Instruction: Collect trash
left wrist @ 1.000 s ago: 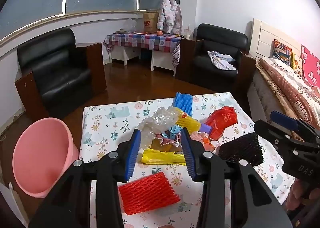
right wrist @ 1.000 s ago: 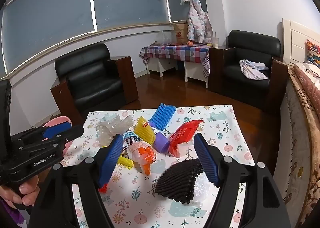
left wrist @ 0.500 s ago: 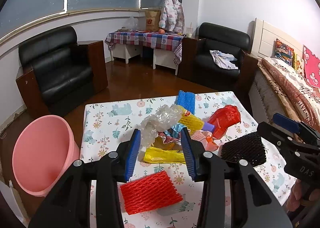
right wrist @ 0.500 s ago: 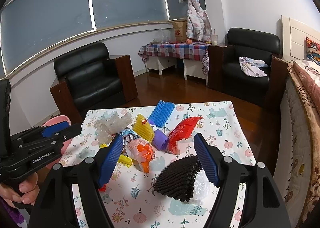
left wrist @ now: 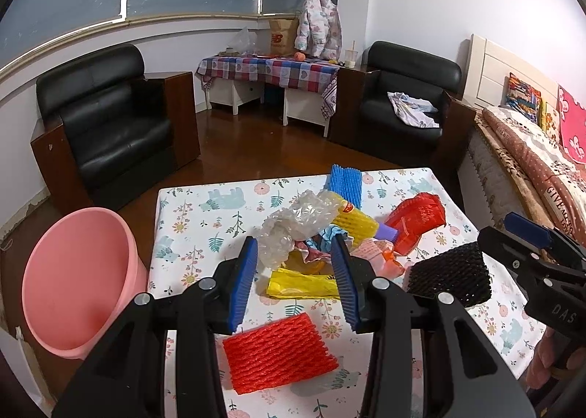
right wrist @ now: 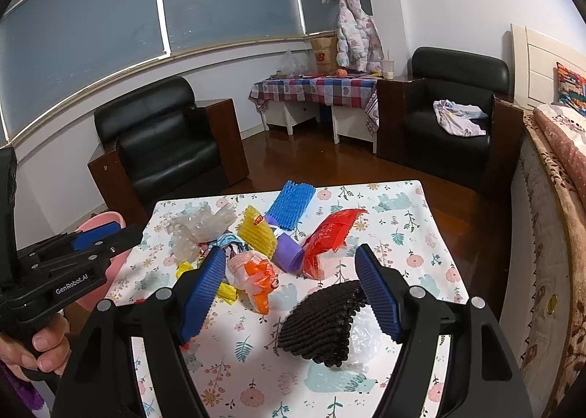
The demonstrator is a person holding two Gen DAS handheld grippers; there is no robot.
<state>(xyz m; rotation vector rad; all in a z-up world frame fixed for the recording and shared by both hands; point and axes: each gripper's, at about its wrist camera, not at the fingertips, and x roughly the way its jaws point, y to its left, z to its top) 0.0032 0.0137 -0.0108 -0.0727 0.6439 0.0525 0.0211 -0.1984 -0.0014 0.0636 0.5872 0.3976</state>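
Trash (left wrist: 322, 235) lay heaped mid-table (left wrist: 190, 205), bucket (left wrist: 78, 280) at 9 o'clock off its edge. Left gripper (left wrist: 295, 282) and right gripper (right wrist: 289, 293) hovered spread, empty. Step judged: approach. Next move calls for descending onto one piece, probably the red net (left wrist: 276, 352).

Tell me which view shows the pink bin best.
The left wrist view: the pink bin shows nearly whole beside the table, open mouth visible. The right wrist view shows only a sliver of it behind the left gripper.
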